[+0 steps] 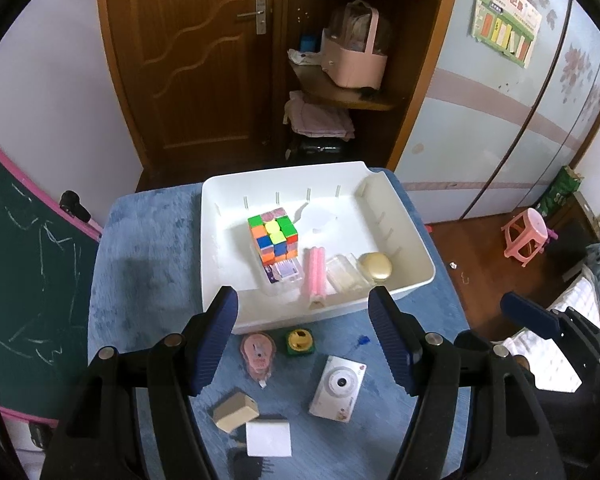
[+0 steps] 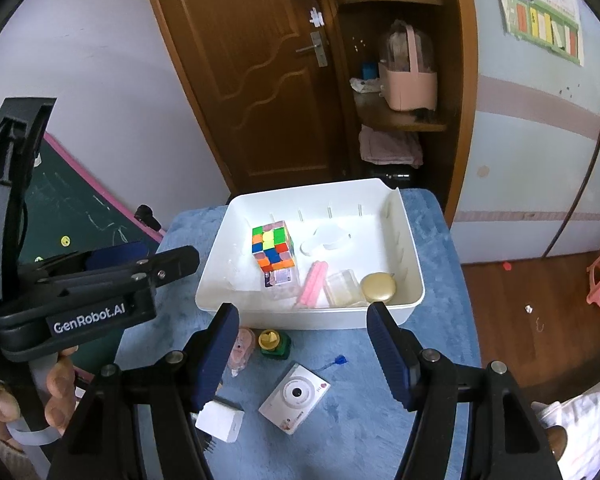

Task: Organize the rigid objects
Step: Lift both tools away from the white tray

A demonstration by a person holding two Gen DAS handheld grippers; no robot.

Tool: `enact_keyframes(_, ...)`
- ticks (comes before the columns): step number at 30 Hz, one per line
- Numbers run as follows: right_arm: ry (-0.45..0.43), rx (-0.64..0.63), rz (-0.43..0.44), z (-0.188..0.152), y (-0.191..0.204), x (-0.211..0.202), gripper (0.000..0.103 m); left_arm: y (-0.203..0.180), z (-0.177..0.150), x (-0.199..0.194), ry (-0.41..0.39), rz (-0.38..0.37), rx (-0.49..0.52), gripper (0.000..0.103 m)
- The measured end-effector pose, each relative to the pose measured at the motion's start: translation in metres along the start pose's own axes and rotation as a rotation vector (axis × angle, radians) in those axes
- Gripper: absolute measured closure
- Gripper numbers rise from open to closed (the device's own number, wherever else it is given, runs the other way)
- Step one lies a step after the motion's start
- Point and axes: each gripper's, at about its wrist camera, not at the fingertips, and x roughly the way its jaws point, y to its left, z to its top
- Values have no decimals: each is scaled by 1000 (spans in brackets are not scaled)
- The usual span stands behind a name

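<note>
A white bin (image 1: 220, 248) (image 2: 216, 280) on a blue-covered table holds a colourful puzzle cube (image 1: 273, 238) (image 2: 273, 250) on a clear box, a pink tube (image 1: 316, 276), a clear case (image 1: 342, 274) and a gold compact (image 1: 375, 266) (image 2: 378, 287). In front of the bin lie a white toy camera (image 1: 337, 389) (image 2: 294, 398), a pink tape dispenser (image 1: 258, 356), a green bottle with a yellow cap (image 1: 300, 341) (image 2: 274, 344), a tan block (image 1: 235, 410) and a white block (image 1: 268, 438) (image 2: 219, 422). My left gripper (image 1: 304, 320) is open and empty above these. My right gripper (image 2: 302, 332) is open and empty.
A blue dart (image 2: 336, 361) lies on the cloth right of the camera. A black comb-like item (image 1: 248, 466) lies at the near edge. A chalkboard (image 1: 24, 264) stands left of the table, a pink stool (image 1: 526, 236) on the floor to the right. A wooden door and shelves are behind.
</note>
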Motion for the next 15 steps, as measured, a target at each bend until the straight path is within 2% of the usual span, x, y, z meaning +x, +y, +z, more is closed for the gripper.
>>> enact_keyframes(4,-14,-5,0,-5,-1,-9,29,-2,-7,-6,-1,-13,-10,32)
enact_keyframes(15,-17,-21,-1,-17,-2,-18,29,-4,-29,-15,-7,-28,-10,31)
